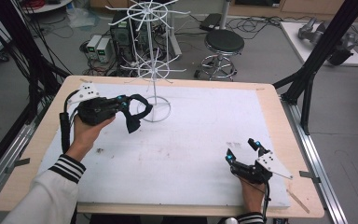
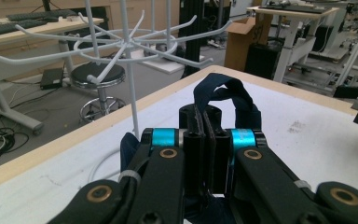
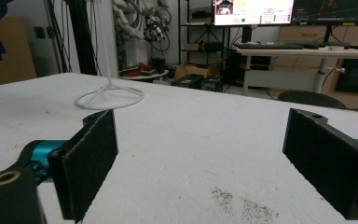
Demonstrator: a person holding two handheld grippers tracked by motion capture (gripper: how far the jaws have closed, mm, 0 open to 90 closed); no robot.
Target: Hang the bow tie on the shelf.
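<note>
I have the left gripper (image 1: 129, 108) clamped on a dark blue fabric strap (image 1: 134, 113), lifted off the white foam board (image 1: 205, 135) just beside the base ring of the white wire hanging rack (image 1: 150, 65). In the left gripper view the jaws stand pressed together with the strap (image 2: 223, 93) pinched between them, and a loop of it arches up and over the jaw tips toward the rack's (image 2: 126, 44) lower tier of hooks. From the high view the strap's long axis runs roughly vertical: the loop sits at the top by the jaws, and the loose tail hangs down and slightly toward me, its end near the board. My judgement is that the step in hand is getting that loop onto one of the rack's upturned hooks. To do it well I would raise the gripper until the loop's opening clears a hook tip, keep the loop facing the prong rather than edge-on, then pass it over the tip and lower before letting go. The thin rack may spin or tip if I nudge it. The right gripper (image 1: 246, 150) rests on the board at the near right, jaws spread wide with nothing between them.
</note>
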